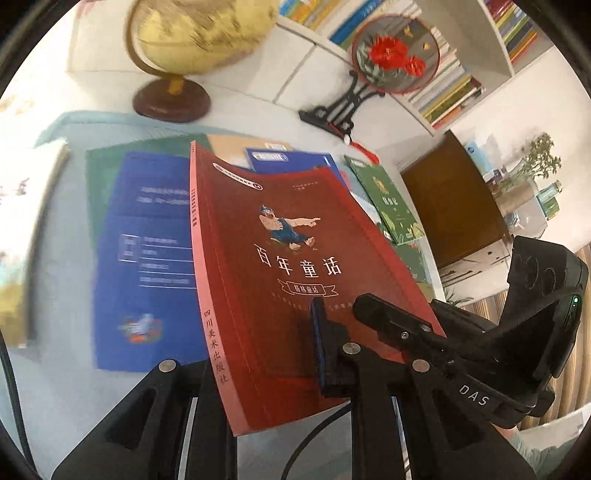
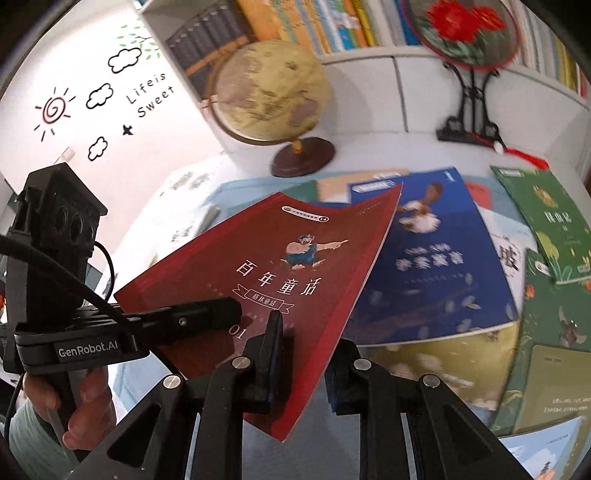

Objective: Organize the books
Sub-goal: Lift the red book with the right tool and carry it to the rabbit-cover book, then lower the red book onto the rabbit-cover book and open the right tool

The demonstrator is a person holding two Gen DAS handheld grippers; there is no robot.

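Observation:
A red book [image 1: 288, 273] with a cartoon figure and white Chinese title is held tilted above the table; it also shows in the right wrist view [image 2: 280, 273]. My left gripper [image 1: 266, 347] is shut on its lower edge near the spine. My right gripper [image 2: 303, 347] is shut on the same book's lower edge, and its finger [image 1: 384, 317] shows over the cover in the left wrist view. The left gripper's finger [image 2: 199, 314] reaches over the cover in the right wrist view. Several other books lie flat below: a blue one [image 2: 436, 258], a blue one [image 1: 147, 258], a green one [image 2: 550, 225].
A globe [image 2: 269, 88] on a wooden base and a round red-flower fan on a black stand [image 2: 469, 33] stand at the table's back. A white bookshelf [image 2: 369, 59] full of books is behind them. A brown cabinet [image 1: 450, 199] stands at the right.

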